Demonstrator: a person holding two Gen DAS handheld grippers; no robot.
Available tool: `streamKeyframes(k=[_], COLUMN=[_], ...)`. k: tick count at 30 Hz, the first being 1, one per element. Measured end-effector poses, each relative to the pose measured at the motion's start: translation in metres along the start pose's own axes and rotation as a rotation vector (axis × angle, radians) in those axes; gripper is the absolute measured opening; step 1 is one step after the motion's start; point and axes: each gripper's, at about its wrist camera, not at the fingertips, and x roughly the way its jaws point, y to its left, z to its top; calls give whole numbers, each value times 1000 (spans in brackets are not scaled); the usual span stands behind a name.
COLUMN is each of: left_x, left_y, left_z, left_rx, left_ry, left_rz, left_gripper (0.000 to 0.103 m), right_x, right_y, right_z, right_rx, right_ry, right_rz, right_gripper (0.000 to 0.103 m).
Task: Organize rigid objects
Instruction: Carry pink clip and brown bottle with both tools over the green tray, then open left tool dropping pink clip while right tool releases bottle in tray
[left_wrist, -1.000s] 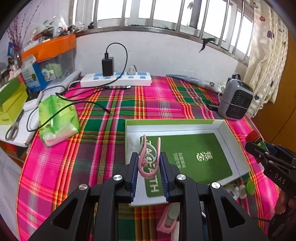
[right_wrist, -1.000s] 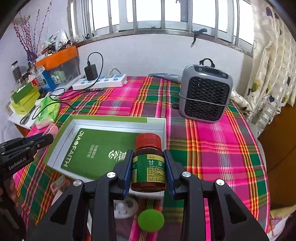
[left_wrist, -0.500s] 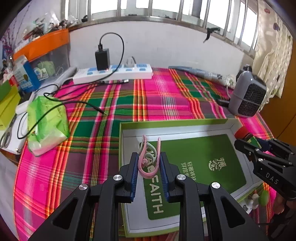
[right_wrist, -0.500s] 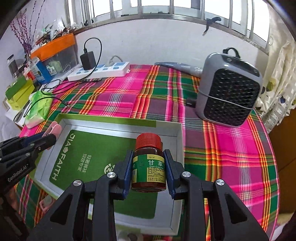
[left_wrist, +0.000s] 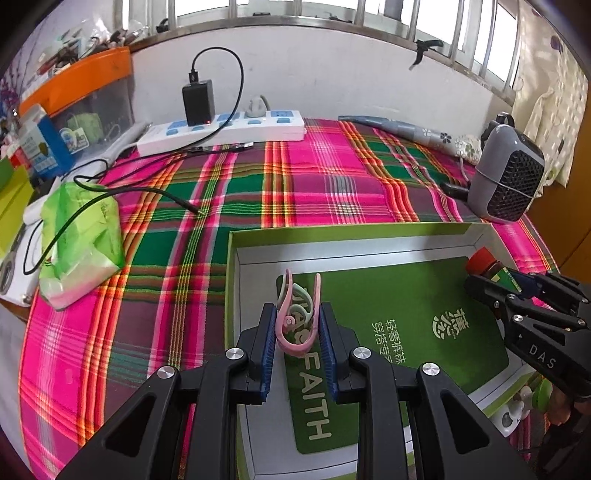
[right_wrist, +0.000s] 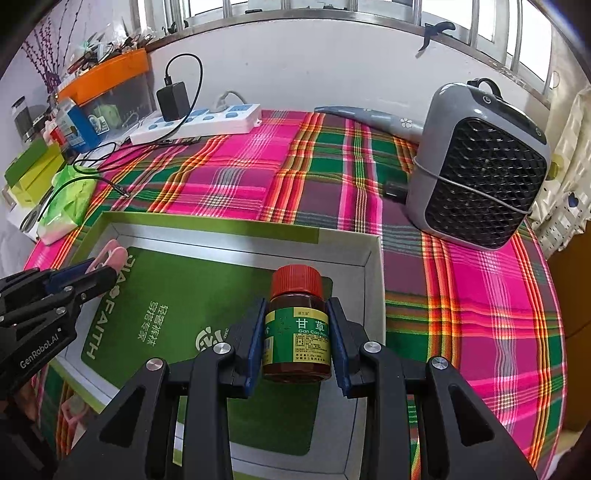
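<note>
Left wrist view shows your left gripper (left_wrist: 297, 334) closed on a pink clip (left_wrist: 297, 319), which you hold above the near left part of the open box (left_wrist: 354, 232), over its green insert. Right wrist view shows your right gripper (right_wrist: 297, 341) clamped on a brown medicine bottle (right_wrist: 296, 325) with a red cap, upright, over the right side of the same box, near its far right corner. Neither object rests on the box floor yet, so I judge that the task is in the placing step for both and nothing is stored so far; the box holds only the green insert.

On the near side of the box, small things lie on the plaid tablecloth (right_wrist: 236, 177): a green round piece (left_wrist: 543, 389) with something white, and a pink item (right_wrist: 75, 410); they probably wait for their turn. Farther away, the grey fan heater (right_wrist: 480, 173) and the power strip (left_wrist: 225, 129) stand well apart from the box.
</note>
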Motion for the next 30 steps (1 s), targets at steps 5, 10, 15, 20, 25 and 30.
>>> streamKeyframes(k=[5,10,15,20,25,30], left_x=[1,1,3,5,5,4], left_y=[-1,-2,-4,-5,-5,-5], left_z=[0,0,0,-1,-1,-1], left_rx=[7,17,25,31,34,28], left_ry=[1,3,14,25,25,24], left_rz=[4,10,5,4,5,-10], left_gripper=[22,22,22,22,22,24], right_x=[4,4,5,6,6,6], right_y=[0,-1,0,0,0,0], right_z=[-1,-1,0,0,-1,-1], right_rx=[1,1,-2,-4,-4,-1], right_ry=[13,17,23,26,26,25], right_rz=[0,2,-2,-3,-2,4], right_gripper=[33,33,33,33,33,36])
